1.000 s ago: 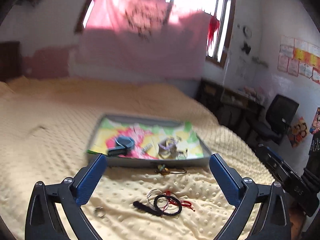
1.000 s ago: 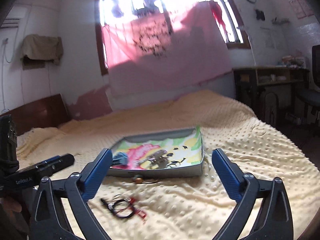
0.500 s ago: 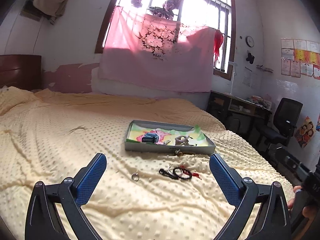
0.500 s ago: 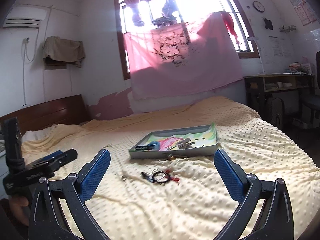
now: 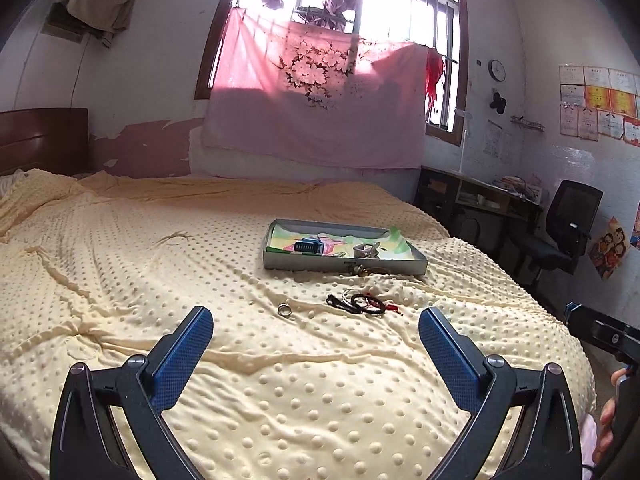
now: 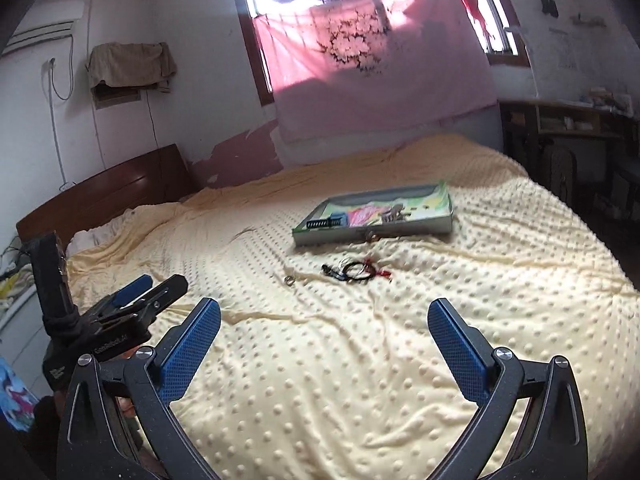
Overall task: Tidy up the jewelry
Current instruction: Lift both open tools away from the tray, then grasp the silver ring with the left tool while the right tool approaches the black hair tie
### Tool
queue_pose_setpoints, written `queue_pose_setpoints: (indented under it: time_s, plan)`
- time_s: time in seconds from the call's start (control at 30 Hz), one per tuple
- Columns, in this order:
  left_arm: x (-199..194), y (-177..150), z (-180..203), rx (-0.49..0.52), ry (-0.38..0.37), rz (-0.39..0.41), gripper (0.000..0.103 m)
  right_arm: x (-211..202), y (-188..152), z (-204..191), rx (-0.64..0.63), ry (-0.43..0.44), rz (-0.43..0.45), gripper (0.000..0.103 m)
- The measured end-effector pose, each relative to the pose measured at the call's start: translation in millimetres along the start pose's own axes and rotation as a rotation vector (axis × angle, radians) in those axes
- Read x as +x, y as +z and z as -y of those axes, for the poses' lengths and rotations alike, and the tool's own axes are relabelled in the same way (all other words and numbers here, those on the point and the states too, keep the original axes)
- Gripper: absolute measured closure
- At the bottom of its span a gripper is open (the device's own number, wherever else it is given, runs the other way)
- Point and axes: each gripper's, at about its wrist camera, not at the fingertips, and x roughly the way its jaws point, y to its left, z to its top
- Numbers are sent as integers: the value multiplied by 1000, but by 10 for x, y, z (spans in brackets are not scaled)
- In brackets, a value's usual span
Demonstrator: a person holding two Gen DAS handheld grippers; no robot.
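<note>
A grey tray [image 5: 344, 267] [image 6: 400, 236] with a colourful lining sits mid-bed, holding a dark comb-like clip [image 5: 308, 246] and a silver piece [image 5: 366, 250]. In front of it on the blanket lie a tangle of black, silver and red bracelets [image 5: 362, 303] [image 6: 354, 270], a small silver ring [image 5: 284, 309] [image 6: 289, 279] and a small trinket [image 5: 362, 270] against the tray's front wall. My left gripper [image 5: 316, 330] is open and empty, well short of the jewelry. My right gripper [image 6: 324, 320] is likewise open and empty. The left gripper [image 6: 132, 304] also shows low left in the right wrist view.
The yellow dotted blanket [image 5: 160, 280] covers a wide bed with a wooden headboard [image 6: 104, 188] at left. A desk [image 5: 480, 196] and black office chair [image 5: 568, 224] stand right of the bed. A pink cloth hangs over the window [image 5: 320, 112].
Both grippers have pulled back and away from the tray; the tray and bracelets now look much smaller and farther. Both stay open and empty.
</note>
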Motion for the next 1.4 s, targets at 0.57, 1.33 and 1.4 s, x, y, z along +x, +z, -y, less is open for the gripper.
queue_pose_setpoints:
  time_s: [0.57,1.33,1.4]
  plan:
    - [473,21,-194,3,138,-37,0,943,139,83,-79,-97,93,1]
    - [2052,-11,-526,-18,83,-243,18,2403,222,468,-57,-4,-51,20]
    - [2134,-59,-525,-23,46,-280,30,2463,197,476,-54,10,-72,32]
